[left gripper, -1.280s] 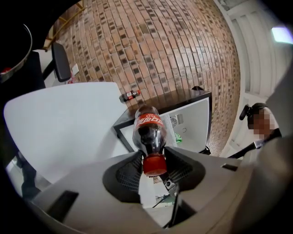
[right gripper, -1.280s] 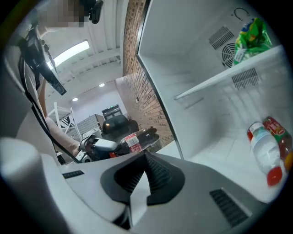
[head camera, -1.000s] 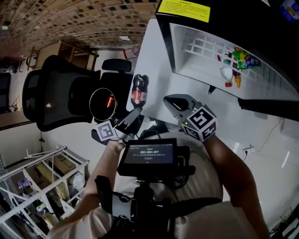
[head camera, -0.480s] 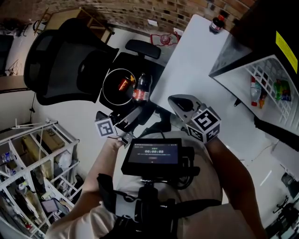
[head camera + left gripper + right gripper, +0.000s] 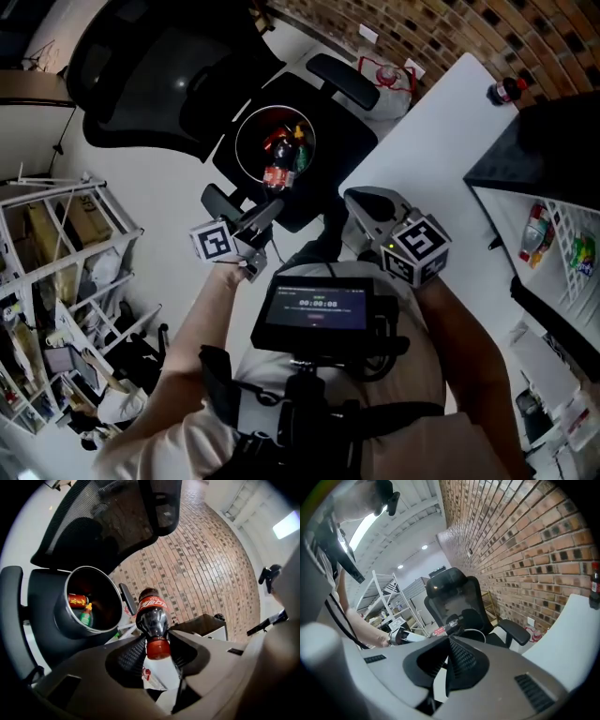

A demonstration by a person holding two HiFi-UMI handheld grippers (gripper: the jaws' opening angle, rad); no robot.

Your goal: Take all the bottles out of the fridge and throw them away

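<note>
Over the last second the person has swung away from the fridge (image 5: 548,141) toward the chair (image 5: 159,75). The bottle (image 5: 276,174), which a second ago hung in front of the tabletop (image 5: 441,122) edge with the bin (image 5: 246,141) off to one side, now shows against the bin's mouth in the head view. The left gripper (image 5: 265,216) has its fingers (image 5: 129,656) pinching the bottle's neck just above the red cap, and that grip has not changed. The right gripper (image 5: 367,208) hangs empty beside it, fingers pressed together. I judge the carry nearly done and the drop next. The job is far from over, though: door bottles (image 5: 534,232) remain in the fridge and a spare bottle (image 5: 506,91) stands on the tabletop. The head view suggests the bottle is over the bin, but the left gripper view puts the bin to the bottle's left, so I cannot tell that it is squarely above. Only that view shows the binned bottles (image 5: 77,600), one red and one green. The right gripper view alone shows the held bottle from the side, near the bin's rim.
</note>
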